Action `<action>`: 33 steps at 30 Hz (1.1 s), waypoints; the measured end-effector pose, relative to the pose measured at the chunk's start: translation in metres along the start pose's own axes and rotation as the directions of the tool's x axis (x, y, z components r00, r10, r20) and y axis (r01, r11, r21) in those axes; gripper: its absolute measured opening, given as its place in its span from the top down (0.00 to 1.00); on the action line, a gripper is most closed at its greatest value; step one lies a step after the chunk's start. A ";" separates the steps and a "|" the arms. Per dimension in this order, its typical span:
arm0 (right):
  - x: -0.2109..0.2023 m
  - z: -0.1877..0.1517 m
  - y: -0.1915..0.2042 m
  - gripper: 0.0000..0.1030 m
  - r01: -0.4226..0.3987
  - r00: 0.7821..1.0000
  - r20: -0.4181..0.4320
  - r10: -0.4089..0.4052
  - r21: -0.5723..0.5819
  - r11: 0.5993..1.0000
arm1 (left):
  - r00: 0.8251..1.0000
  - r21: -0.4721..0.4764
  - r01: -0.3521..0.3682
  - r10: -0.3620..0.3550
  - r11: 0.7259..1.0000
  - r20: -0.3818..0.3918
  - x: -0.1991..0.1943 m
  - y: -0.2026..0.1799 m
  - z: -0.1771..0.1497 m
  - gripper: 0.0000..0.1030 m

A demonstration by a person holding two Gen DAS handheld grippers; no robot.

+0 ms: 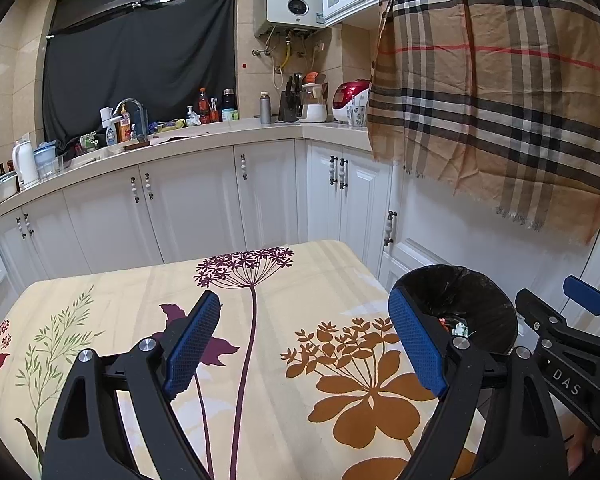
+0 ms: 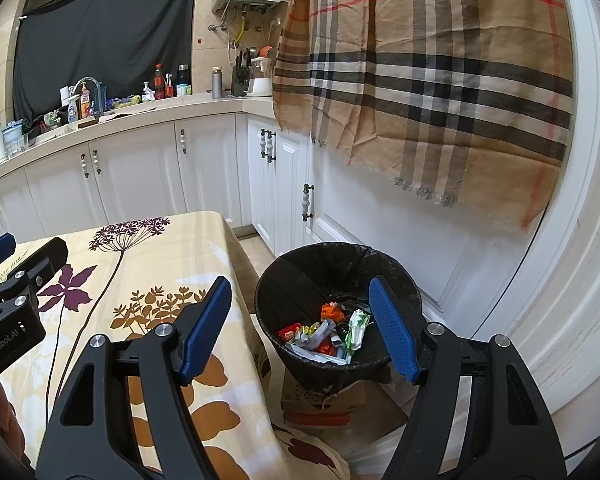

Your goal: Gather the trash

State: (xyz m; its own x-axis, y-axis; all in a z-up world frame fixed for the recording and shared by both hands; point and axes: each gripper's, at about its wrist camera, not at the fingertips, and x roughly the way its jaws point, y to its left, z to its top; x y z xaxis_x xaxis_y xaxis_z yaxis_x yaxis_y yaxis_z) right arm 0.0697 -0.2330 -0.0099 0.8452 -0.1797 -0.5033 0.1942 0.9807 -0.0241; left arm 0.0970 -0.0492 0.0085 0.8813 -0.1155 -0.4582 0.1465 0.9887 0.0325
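- Two grippers, both spread wide and holding nothing: left gripper (image 1: 316,344) above the floral tablecloth (image 1: 280,420), right gripper (image 2: 300,328) by the table's edge.
- Trash (image 2: 328,334) lies inside the black bin (image 2: 284,280), directly ahead of and below the right gripper, the nearer one.

Ahead of the left gripper (image 1: 306,344), the flowered cream tablecloth (image 1: 284,320) lies bare. The round black-lined wicker bin (image 2: 404,280) gapes unobstructed between the right gripper's fingers (image 2: 392,334); white cabinet doors (image 2: 380,224) stand just beyond it.
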 end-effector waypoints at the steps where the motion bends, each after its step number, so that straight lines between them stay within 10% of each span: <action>1: 0.000 0.000 0.000 0.33 0.000 1.000 0.000 0.000 -0.001 1.000 | 1.000 0.000 0.000 0.000 1.000 0.000 0.000 0.001 0.000 0.19; 33: -0.001 -0.002 -0.002 0.32 0.000 1.000 -0.003 0.000 0.000 1.000 | 1.000 -0.002 0.001 -0.001 1.000 0.001 -0.001 0.002 0.000 0.19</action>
State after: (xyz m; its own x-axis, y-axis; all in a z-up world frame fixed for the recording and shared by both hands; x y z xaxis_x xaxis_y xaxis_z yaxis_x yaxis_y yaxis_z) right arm 0.0680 -0.2346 -0.0111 0.8439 -0.1797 -0.5054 0.1942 0.9807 -0.0243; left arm 0.0964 -0.0474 0.0086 0.8816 -0.1166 -0.4574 0.1462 0.9888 0.0299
